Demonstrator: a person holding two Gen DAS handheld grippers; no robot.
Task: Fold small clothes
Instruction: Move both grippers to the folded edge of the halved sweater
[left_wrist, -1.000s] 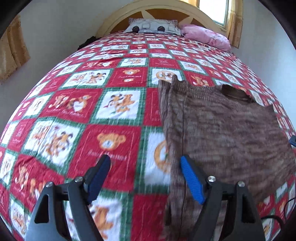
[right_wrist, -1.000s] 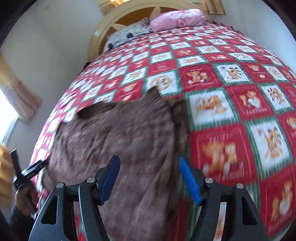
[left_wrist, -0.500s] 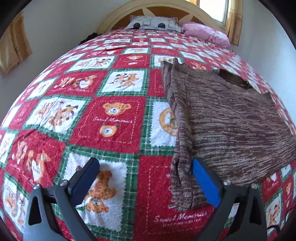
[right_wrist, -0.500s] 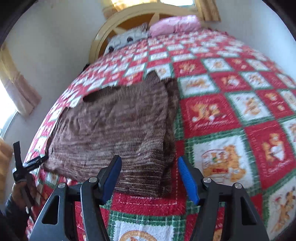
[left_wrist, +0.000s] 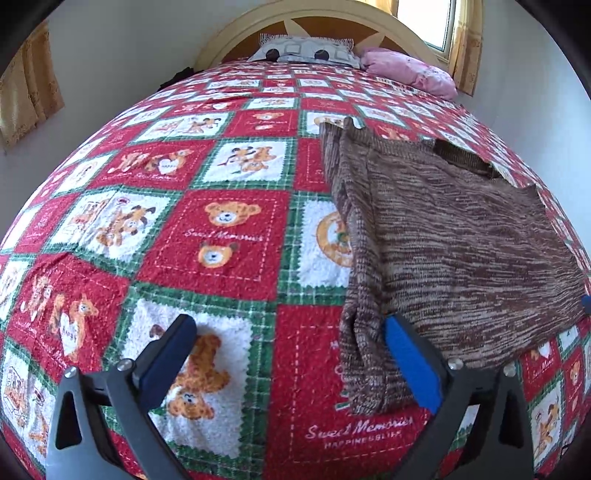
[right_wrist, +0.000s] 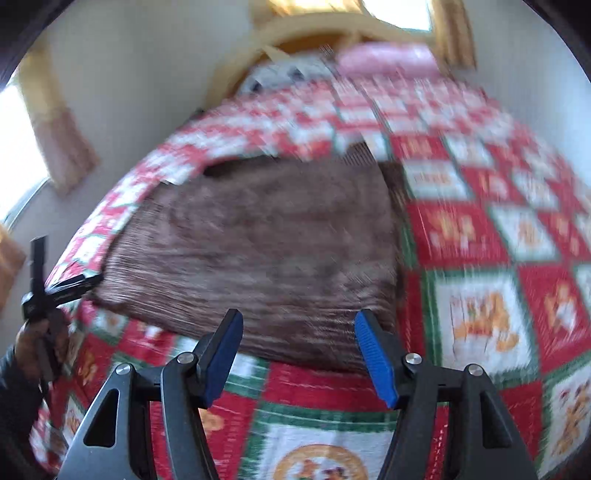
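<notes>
the quilt (left_wrist: 229, 236) reads "sweet memories" on its red squares, one adding "happiness & life".

Half a second back the right hand-held gripper (right_wrist: 298, 354) hung steady over the near edge of the brown knitted garment (right_wrist: 266, 251); now its view is smeared with motion, and the garment's hem sits closer under its spread blue fingers. The left hand-held gripper (left_wrist: 288, 358) has pulled back a little from the bedspread (left_wrist: 207, 229), and its right finger (left_wrist: 410, 362) now overlaps the garment's (left_wrist: 458, 236) folded left edge, where a second ago it hovered over the cloth farther in.
</notes>
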